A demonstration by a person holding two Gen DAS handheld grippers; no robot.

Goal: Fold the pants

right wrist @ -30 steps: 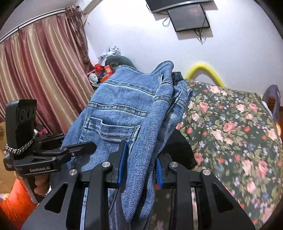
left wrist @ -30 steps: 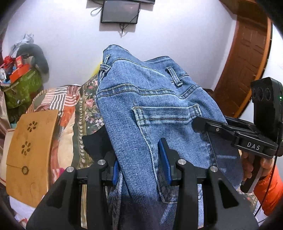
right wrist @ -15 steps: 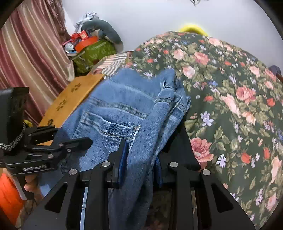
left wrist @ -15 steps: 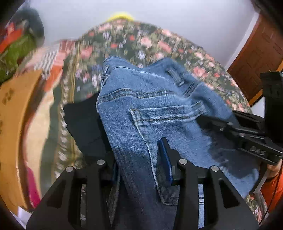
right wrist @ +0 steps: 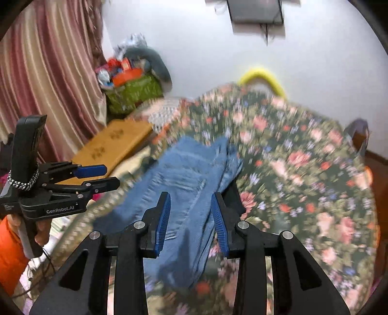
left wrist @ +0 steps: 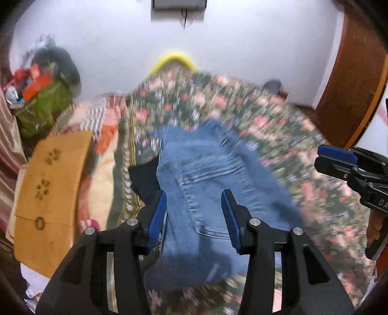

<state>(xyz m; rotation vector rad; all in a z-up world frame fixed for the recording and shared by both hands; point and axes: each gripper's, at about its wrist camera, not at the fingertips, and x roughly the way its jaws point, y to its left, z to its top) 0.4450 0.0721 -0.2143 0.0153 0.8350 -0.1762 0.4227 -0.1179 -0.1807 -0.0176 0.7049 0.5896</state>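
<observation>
The folded blue jeans (left wrist: 206, 184) lie on the floral bedspread (left wrist: 303, 174), back pocket up, over a dark garment (left wrist: 143, 179). My left gripper (left wrist: 194, 218) is open, its blue pads apart above the near end of the jeans. My right gripper (right wrist: 190, 220) is open too, above the jeans (right wrist: 184, 179) in the right wrist view. Each gripper shows in the other's view, the right one (left wrist: 337, 160) at the right edge and the left one (right wrist: 97, 177) at the left. Both views are blurred by motion.
A wooden board (left wrist: 48, 189) leans at the bed's left side. A green bag (right wrist: 133, 92) with clutter stands by the curtain (right wrist: 43, 72). A wooden door (left wrist: 351, 84) is at the right. A screen (right wrist: 257, 12) hangs on the white wall.
Both grippers let go of the jeans and opened. The jeans dropped from being held up to lying on the bedspread, and both grippers pulled back and up.
</observation>
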